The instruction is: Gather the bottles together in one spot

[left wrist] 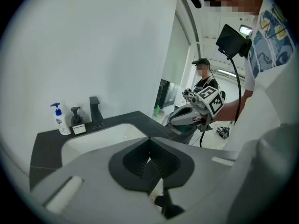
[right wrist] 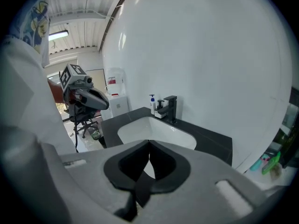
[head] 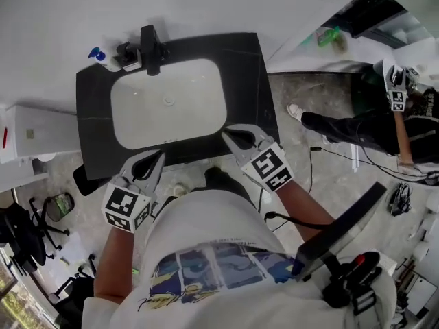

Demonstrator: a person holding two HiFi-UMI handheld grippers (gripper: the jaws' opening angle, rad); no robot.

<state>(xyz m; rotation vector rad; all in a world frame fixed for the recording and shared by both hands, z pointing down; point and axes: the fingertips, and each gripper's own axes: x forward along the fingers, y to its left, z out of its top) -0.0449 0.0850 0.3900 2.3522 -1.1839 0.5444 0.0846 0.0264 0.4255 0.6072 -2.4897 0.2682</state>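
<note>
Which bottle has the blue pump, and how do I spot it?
Start at the dark countertop with the white basin sunk into it, then find the black faucet at the basin's back edge. Of the two pump bottles beside it, yours is the blue-pump bottle, farther from the faucet: white body, blue head, whereas the dark dispenser has a black pump.

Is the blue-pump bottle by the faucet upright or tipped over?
Upright: the bottle stands on the counter, pump topmost.
</note>
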